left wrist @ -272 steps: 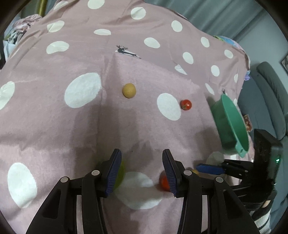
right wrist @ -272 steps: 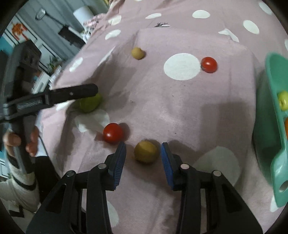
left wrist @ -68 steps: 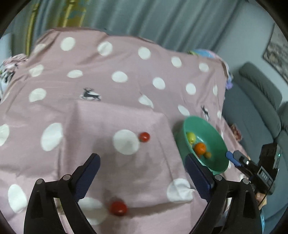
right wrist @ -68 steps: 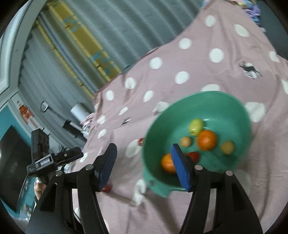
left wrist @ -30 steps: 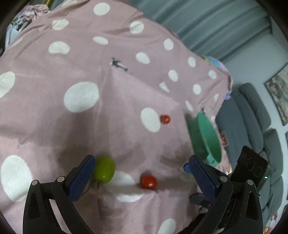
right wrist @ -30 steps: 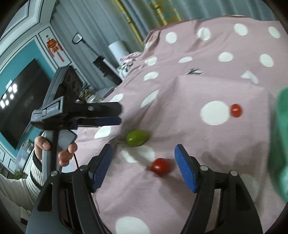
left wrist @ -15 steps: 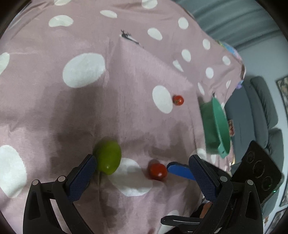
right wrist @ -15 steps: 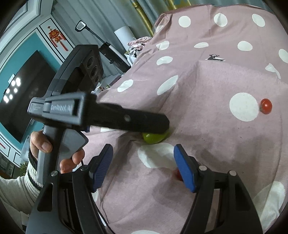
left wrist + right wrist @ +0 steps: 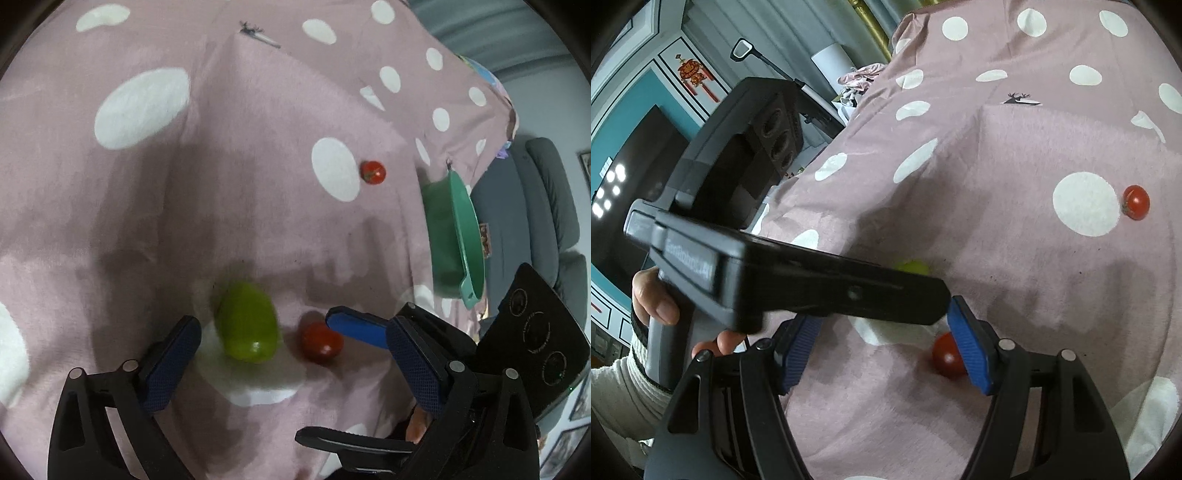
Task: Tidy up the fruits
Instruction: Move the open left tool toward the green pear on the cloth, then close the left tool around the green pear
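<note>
Left gripper point(image 9: 291, 363): fingers spread wide and holding nothing, low over the cloth, with the green fruit point(image 9: 247, 326) sitting between them toward the left finger; the wide spread looks chosen to straddle it before closing.
Right gripper point(image 9: 886, 354): fingers also wide apart and empty; its right finger is just beside the near tomato point(image 9: 947, 356), which seems to be its target.
Crowding: the left tool's body crosses the right wrist view, hiding most of the green fruit there; the two grippers work close together and could bump.
Near tomato point(image 9: 321, 343): lies on the cloth just right of the green fruit, at the tip of the right gripper's blue finger.
Bench cloth point(image 9: 258, 166): pink with white dots, soft and creased, so round fruit may roll when nudged.
Far tomato point(image 9: 373, 171): alone beside a white dot, well apart from both grippers.
Green bowl point(image 9: 469, 236): at the right edge, the likely destination for the fruit; its contents are not visible.
</note>
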A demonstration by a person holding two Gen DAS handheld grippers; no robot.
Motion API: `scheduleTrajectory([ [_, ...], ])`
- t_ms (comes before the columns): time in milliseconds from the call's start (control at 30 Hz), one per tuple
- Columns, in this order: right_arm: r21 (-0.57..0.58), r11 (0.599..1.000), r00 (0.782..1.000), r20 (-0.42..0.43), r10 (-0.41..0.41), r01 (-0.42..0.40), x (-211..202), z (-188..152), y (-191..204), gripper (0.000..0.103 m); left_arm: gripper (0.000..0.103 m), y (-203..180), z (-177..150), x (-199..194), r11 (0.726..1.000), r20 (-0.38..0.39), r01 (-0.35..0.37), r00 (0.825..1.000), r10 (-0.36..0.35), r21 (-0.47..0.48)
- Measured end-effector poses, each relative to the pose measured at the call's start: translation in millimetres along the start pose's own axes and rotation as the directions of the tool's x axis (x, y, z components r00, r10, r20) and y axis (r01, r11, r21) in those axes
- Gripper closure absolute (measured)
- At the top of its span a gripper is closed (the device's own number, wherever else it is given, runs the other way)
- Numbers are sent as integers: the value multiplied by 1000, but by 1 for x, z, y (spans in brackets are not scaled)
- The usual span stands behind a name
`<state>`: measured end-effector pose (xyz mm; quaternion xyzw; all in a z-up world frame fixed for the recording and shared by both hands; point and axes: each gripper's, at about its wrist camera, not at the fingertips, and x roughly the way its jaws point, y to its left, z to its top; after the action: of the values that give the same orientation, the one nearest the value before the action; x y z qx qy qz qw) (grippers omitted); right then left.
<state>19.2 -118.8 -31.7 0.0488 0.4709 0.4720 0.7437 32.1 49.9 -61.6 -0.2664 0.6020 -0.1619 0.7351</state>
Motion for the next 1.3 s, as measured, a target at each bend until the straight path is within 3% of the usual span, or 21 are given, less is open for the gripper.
scheduleTrajectory([
  [167, 17, 1000, 1000, -11, -13, 13, 2, 0, -4, 35, 4, -3, 1, 3, 1000, 3, 6, 1000, -6, 12],
  [233, 23, 1000, 1000, -16, -21, 21, 2, 1, -6, 37, 8, -7, 0, 4, 999, 5, 10, 1000, -10, 31],
  [300, 31, 999, 999, -24, -30, 31, 3, 1, -9, 39, 20, -10, 0, 4, 999, -1, 15, 1000, -15, 44],
  [467, 44, 998, 998, -51, -45, 47, 9, 1, -13, 43, 21, -14, -2, 7, 997, -4, -13, 1000, 14, 76],
  [600, 25, 998, 995, -77, -56, 58, 17, 3, -12, 50, 34, -12, -2, 7, 995, -5, -50, 999, 51, 88],
  [967, -5, 998, 992, -108, -58, 58, 30, 7, -9, 58, 58, -7, 0, 10, 988, -43, -117, 992, 123, 105],
  [1300, -66, 993, 990, -92, -103, 97, 34, 9, -1, 64, 66, -2, -4, 8, 989, -22, -125, 992, 127, 77],
])
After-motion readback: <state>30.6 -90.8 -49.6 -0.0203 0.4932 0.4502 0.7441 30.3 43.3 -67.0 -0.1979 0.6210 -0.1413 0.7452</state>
